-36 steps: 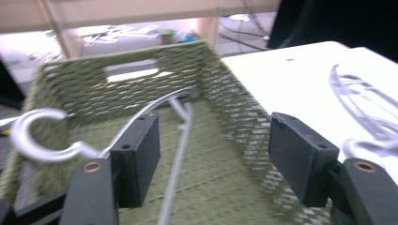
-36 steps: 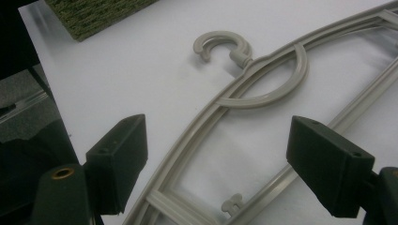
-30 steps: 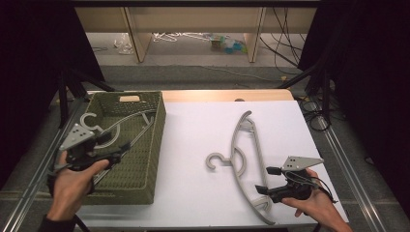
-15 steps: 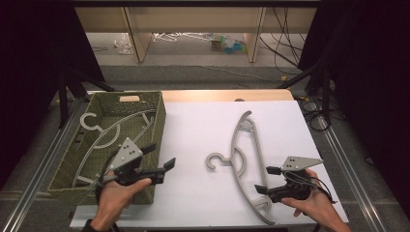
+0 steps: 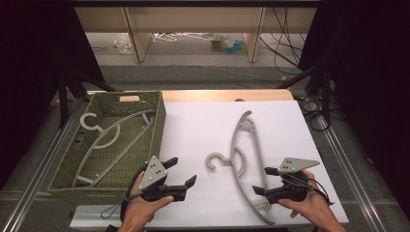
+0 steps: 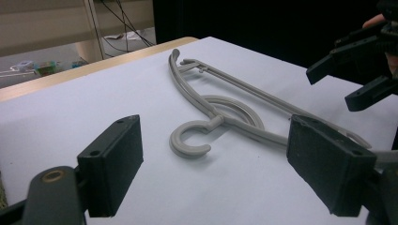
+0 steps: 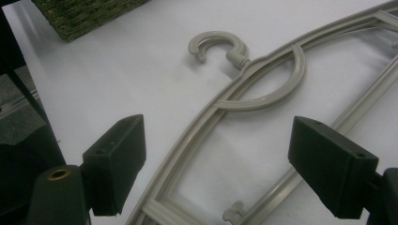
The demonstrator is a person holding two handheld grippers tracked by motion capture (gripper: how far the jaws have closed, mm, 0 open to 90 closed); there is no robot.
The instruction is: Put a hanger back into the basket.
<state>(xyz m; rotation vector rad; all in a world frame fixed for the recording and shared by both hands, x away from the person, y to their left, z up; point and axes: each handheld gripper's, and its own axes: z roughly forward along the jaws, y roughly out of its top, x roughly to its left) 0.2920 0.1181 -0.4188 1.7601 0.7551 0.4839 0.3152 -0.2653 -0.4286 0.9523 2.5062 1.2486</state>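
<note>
A pale grey plastic clothes hanger (image 5: 244, 164) lies flat on the white table top (image 5: 203, 125), right of centre, its hook (image 5: 216, 161) curling toward the basket side and its long curved bar running from the far middle of the table down to the near edge.

In the right gripper view the same hanger (image 7: 263, 98) crosses the frame diagonally beneath the black jaws, which stand wide apart above it with nothing pinched between them. In the high view the right gripper (image 5: 261, 182) hovers over the near end of the hanger, released, held by a hand at the table's front edge.

The left gripper (image 5: 183, 171) is just right of the basket's near corner, pointing across the white surface toward the hook. Its jaws have just been opening and now stand spread with nothing between them; the left gripper view shows the hanger (image 6: 225, 117) ahead of them, well apart.

A green woven rectangular basket (image 5: 157, 125) sits at the left of the table, and a second grey plastic hanger (image 5: 109, 145) lies inside it.
</note>
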